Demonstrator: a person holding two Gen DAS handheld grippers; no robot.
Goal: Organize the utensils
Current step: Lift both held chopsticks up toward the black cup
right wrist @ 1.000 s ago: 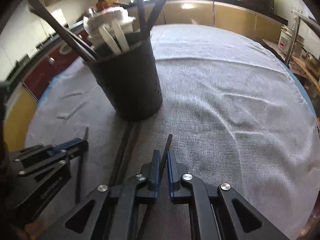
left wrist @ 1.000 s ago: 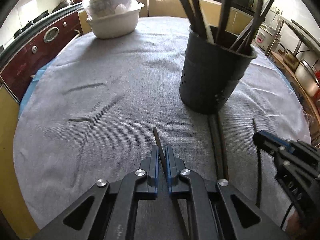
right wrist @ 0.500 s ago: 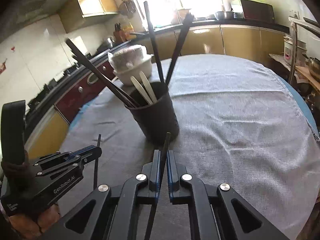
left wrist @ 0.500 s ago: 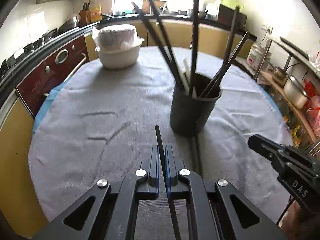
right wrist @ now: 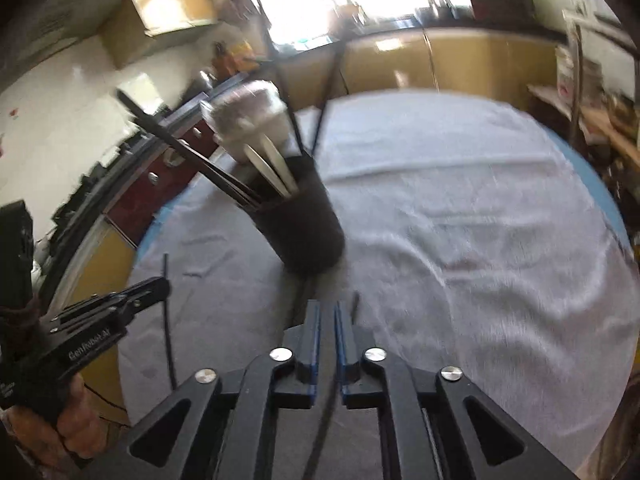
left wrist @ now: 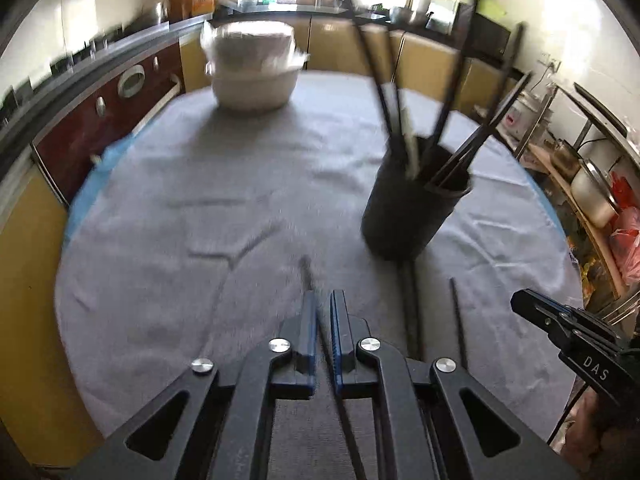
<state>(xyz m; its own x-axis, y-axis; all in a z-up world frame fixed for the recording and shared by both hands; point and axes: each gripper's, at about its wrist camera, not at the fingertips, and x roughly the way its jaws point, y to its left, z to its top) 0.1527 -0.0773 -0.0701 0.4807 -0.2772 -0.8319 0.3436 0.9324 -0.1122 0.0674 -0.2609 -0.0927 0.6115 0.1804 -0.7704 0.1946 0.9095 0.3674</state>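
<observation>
The left gripper (left wrist: 320, 304) is clamping a black chopstick (left wrist: 307, 276) between its pads, tip poking forward past the fingers, and the jaws are just beginning to ease apart. The right wrist view is showing this same gripper from the side, gripped by a hand (right wrist: 76, 432), with the stick crossing its tip.

The right gripper (right wrist: 328, 312) is opening, a clear gap showing between its pads. A second stick (right wrist: 355, 300) is running loosely up between the jaws at a slant, its tip peeking out beside the right finger; the pads are not seeming to press on it.

Both grippers are hovering above a grey cloth (left wrist: 180, 220). Just ahead, a black holder (left wrist: 412, 216) is standing on the cloth, bristling with dark chopsticks and a few pale utensils. Two more sticks (left wrist: 412, 308) are lying side by side on the cloth, running from the holder's base toward the grippers. Farther off, a white bowl (left wrist: 256, 92) is sitting at the cloth's far edge
</observation>
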